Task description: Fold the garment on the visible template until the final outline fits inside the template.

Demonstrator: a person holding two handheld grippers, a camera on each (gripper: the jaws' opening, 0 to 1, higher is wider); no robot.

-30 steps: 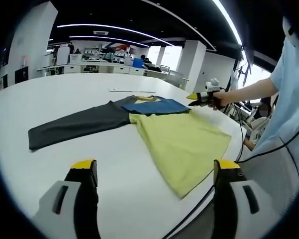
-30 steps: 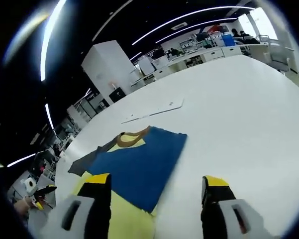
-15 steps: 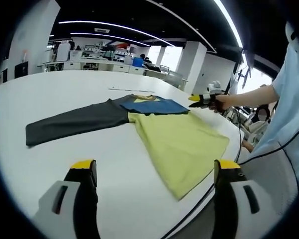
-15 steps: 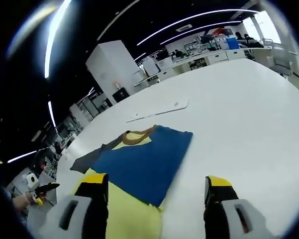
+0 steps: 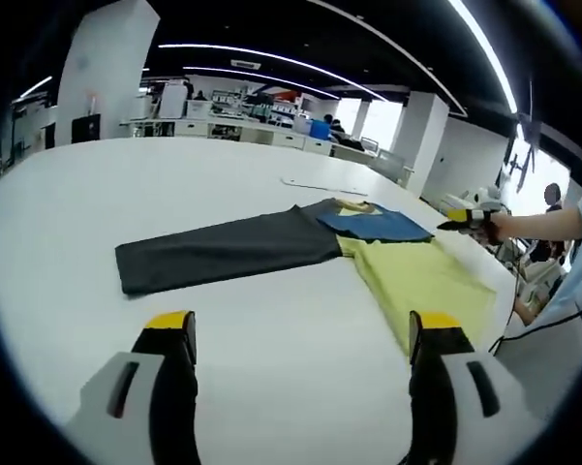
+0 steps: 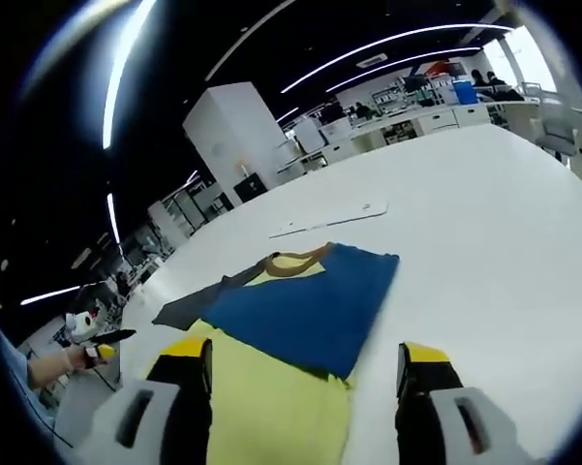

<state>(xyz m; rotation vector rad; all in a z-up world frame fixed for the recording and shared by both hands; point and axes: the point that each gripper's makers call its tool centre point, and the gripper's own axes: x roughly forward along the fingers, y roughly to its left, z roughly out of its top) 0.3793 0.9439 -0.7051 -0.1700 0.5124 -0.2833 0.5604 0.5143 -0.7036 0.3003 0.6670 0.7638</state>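
You have the garment [image 5: 310, 247] lying flat on the table [image 5: 174, 184]; beyond its collar, a flat sheet [image 5: 320, 185] lies on the same table, apart from it.

no writing, label, brand, number or sign can be read anywhere; anything that might be lettering in the far room is too blurred to read.

White counter [image 5: 58, 213] carries a long-sleeved shirt [image 5: 368, 254] laid flat: yellow body, blue shoulder panel, dark grey sleeve outstretched; beyond its collar lies a thin white sheet [image 5: 321, 186].
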